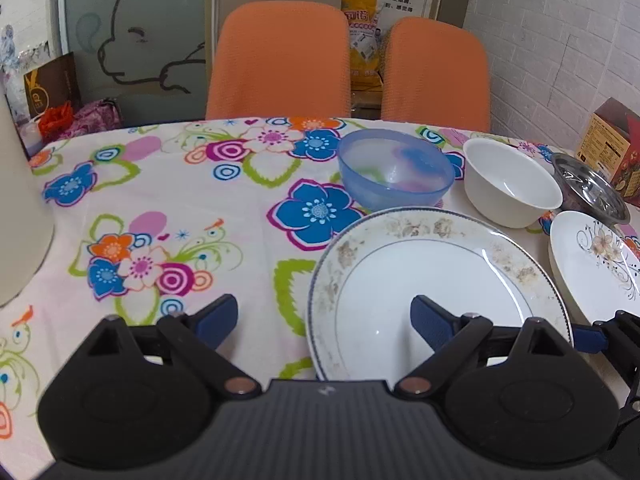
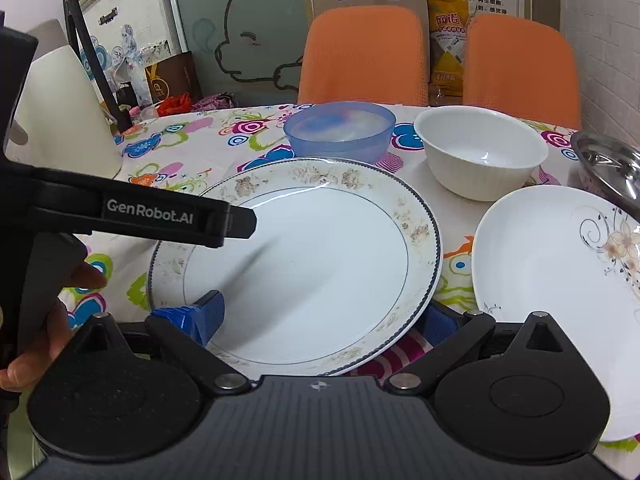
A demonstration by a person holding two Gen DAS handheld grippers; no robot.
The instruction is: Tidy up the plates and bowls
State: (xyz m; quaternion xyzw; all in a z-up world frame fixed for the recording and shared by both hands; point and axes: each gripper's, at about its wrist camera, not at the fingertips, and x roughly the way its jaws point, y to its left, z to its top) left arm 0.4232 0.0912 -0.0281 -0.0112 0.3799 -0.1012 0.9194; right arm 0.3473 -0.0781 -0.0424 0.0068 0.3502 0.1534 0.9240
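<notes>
Two plates sat low in frame: the big rimmed plate [image 2: 296, 264] centre, the flowered plate [image 2: 560, 280] lower right, probably awaiting stacking. Behind stood the white bowl [image 2: 480, 152] and blue bowl [image 2: 340, 128]. My right gripper [image 2: 324, 320] and left gripper [image 1: 324, 320] were spread wide, empty.

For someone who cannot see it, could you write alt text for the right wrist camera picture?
An open right gripper straddles the near rim of a large floral-rimmed plate on a flowered tablecloth, its fingers spread. A second white plate lies to the right, with a blue plastic bowl and a white bowl behind.
</notes>
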